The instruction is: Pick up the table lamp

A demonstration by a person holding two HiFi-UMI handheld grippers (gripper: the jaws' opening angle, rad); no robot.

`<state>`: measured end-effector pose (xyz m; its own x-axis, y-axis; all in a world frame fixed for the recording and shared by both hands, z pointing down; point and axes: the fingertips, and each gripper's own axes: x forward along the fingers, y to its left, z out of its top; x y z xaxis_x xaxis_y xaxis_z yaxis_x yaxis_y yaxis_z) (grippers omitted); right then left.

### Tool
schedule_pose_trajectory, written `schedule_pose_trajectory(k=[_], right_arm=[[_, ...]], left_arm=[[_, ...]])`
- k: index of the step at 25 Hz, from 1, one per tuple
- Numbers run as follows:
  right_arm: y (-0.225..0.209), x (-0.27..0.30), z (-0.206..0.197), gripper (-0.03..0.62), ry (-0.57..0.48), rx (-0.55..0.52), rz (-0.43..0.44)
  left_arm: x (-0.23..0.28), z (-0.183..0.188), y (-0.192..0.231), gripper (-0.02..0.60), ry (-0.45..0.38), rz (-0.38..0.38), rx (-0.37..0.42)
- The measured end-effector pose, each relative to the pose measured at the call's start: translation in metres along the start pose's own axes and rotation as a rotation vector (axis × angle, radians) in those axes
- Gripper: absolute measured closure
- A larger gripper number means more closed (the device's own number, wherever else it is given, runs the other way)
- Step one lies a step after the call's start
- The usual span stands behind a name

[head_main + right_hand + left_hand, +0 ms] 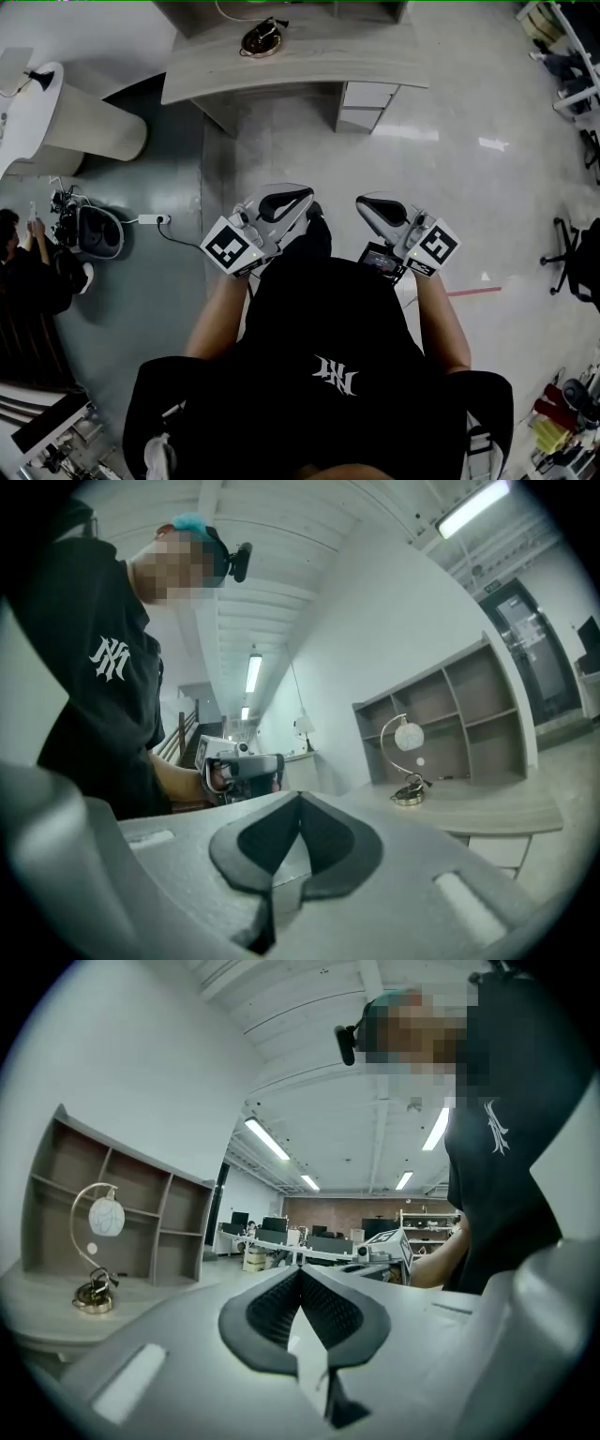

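The table lamp point(261, 39), a thin curved metal arm with a round white shade on a brass base, stands on the curved grey desk point(309, 70) far ahead of me. It shows at the left in the left gripper view point(97, 1260) and at the right in the right gripper view point(405, 761). My left gripper point(305, 197) and right gripper point(364, 202) are held close to my chest, well short of the desk. The left gripper's point(300, 1271) dark pads meet at the tips with nothing between them. The right gripper's point(300, 797) pads also meet, empty.
A grey shelf unit point(112, 1204) stands on the desk behind the lamp, with a drawer unit point(366, 103) beneath. A white rounded counter point(37, 112), a power strip point(150, 219) and a seated person point(28, 272) are at the left. An office chair point(572, 253) is at the right.
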<state>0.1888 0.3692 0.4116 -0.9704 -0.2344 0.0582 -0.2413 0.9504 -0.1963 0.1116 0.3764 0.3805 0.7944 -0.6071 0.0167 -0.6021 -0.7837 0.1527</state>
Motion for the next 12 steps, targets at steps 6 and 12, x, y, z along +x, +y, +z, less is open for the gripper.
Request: schedule_pose_trajectory(k=[6,12], right_arm=[[-0.057,0.048,0.044,0.592,-0.018,-0.067,0.036],[-0.093,0.103,0.077,0.553,-0.050,-0.138,0.118]], left_arm=[[0.024,0.041,0.065,0.580,-0.088,-0.052,-0.011],[0.032,0.060,0.124,0.580,-0.136,-0.113,0.024]])
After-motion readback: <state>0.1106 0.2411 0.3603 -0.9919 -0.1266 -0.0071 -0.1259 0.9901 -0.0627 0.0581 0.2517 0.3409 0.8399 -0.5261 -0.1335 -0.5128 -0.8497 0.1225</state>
